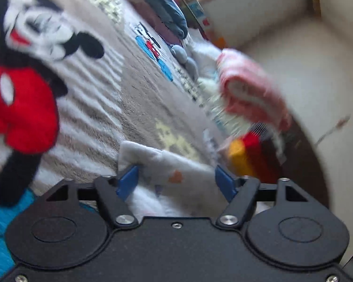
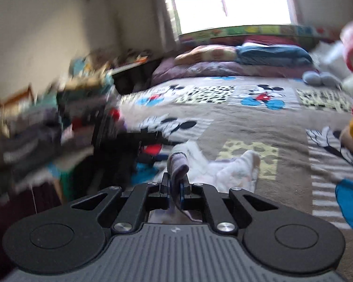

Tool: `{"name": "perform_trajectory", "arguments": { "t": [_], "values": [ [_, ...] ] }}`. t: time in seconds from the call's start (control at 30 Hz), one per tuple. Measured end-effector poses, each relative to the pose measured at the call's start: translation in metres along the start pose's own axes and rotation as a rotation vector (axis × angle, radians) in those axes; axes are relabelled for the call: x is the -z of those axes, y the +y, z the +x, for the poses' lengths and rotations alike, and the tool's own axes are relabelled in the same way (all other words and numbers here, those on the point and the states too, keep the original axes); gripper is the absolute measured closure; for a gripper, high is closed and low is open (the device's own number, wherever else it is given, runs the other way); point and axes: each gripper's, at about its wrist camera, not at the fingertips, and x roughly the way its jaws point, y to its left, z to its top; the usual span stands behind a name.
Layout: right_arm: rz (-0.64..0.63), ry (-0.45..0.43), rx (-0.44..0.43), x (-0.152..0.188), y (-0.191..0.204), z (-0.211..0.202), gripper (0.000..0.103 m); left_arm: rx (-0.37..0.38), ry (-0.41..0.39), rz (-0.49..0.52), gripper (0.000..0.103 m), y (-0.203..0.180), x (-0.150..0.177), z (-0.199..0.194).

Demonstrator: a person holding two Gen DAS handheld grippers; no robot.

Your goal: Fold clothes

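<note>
White cloth (image 1: 176, 188) lies between the wide left tongs (image 1: 177, 183), while the right tongs (image 2: 175, 188) pinch its grey cuff (image 2: 177, 164).

Bed blanket (image 2: 247, 122) bears clothes (image 2: 237, 171) (blurred, perhaps).

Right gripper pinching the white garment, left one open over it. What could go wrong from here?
1. The right gripper holds only a thin edge of the white garment; it may slip out.
2. The left gripper is open with cloth between its fingers but not pinched, so that side may sag and skew the fold.
3. The folded stack sits close; a swing could topple it.
</note>
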Motion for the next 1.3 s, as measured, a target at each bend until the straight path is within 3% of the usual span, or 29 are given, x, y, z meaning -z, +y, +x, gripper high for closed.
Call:
{"name": "perform_trajectory", "arguments": {
  "t": [0.13,0.4,0.57,0.73,0.87,1.03,1.13,1.27,1.3],
  "values": [
    [-0.152,0.054,0.027,0.018,0.035,0.008,0.094,0.033,-0.001,-0.057,0.025,0.002,-0.004,-0.004],
    [-0.310,0.154,0.012,0.048,0.089,0.030,0.094,0.004,0.018,-0.015,0.023,-0.005,-0.003,-0.005],
    [-0.262,0.198,0.002,0.056,0.099,0.046,0.094,-0.015,0.028,0.019,0.023,-0.007,-0.002,0.001],
    [-0.232,0.175,-0.002,0.050,0.109,0.048,0.094,-0.038,0.043,0.062,0.023,-0.011,-0.001,0.005],
    [-0.241,0.290,-0.012,0.068,0.110,0.070,0.092,-0.059,0.048,0.097,0.023,-0.014,0.001,0.009],
    [-0.261,0.239,-0.056,0.076,0.116,0.036,0.078,-0.060,0.047,0.098,0.023,-0.013,0.001,0.009],
    [-0.250,0.201,-0.071,0.077,0.117,0.010,0.077,-0.073,0.042,0.107,0.023,-0.017,0.002,0.006],
    [-0.182,0.164,0.020,0.068,0.100,0.011,0.076,-0.094,0.036,0.123,0.022,-0.022,0.006,0.000],
    [-0.078,0.172,0.023,0.065,0.087,0.019,0.074,-0.101,0.034,0.128,0.022,-0.024,0.007,-0.001]
  ]
}}
